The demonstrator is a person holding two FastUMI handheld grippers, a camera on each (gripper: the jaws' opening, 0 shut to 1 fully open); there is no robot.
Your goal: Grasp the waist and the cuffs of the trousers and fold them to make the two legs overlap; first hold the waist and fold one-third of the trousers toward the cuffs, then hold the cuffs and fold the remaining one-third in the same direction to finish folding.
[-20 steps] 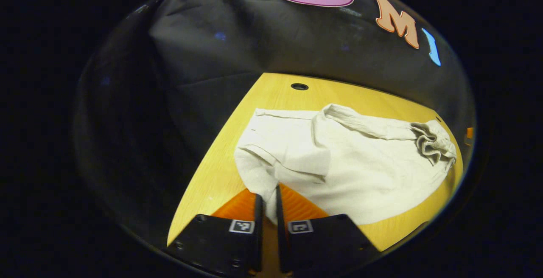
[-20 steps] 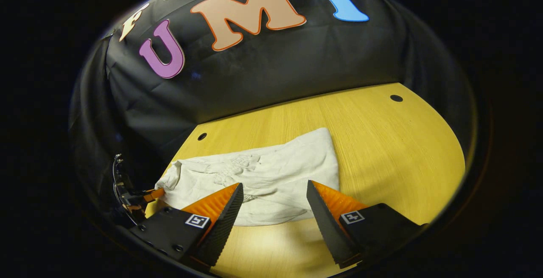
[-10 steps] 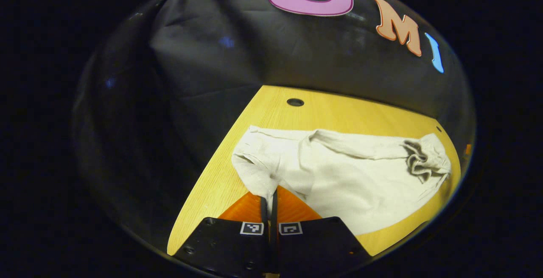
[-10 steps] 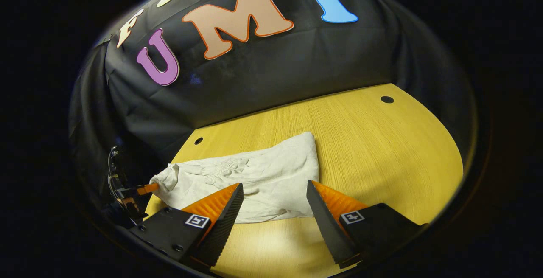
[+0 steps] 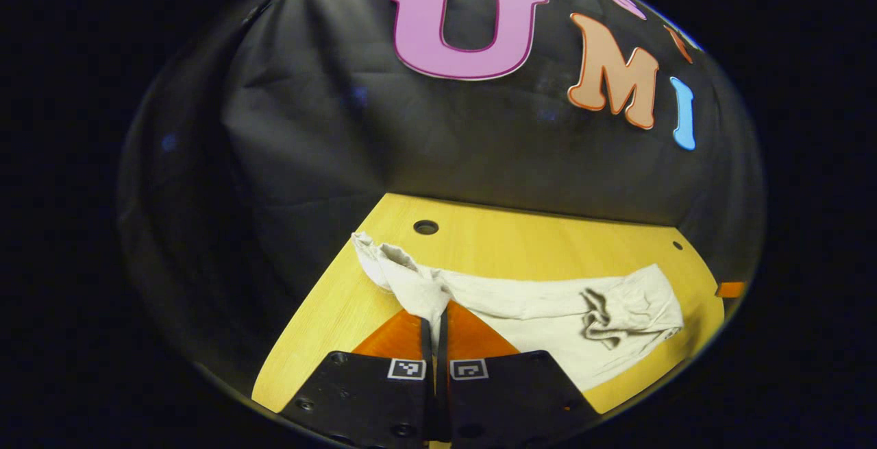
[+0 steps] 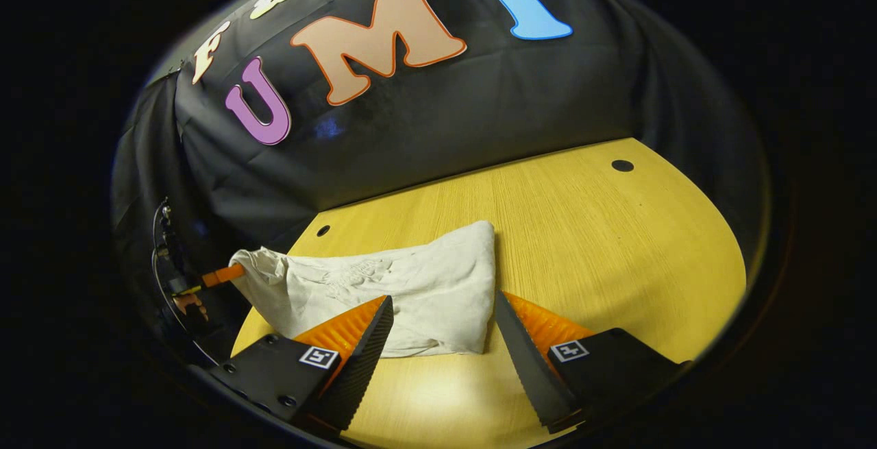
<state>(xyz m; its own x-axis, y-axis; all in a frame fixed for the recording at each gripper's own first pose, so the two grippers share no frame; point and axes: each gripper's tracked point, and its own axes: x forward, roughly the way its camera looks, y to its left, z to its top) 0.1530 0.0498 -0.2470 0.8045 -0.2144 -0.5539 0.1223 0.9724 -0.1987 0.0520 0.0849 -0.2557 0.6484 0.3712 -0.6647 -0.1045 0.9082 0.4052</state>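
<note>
— so where are the trousers [image 6: 384, 284]?
— on the yellow table [image 6: 603, 243]. the left gripper [image 5: 434, 312] pinches one end tight.
— and the right gripper [image 6: 442, 319]?
— wide apart, gripping nothing, just above them.

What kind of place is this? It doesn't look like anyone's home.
Probably a small recording booth set up for practice, not a lived-in room. A black cloth wall closes in a bare wooden table. On it lie pale trousers, with the left gripper shut on one end and the right gripper open.
</note>
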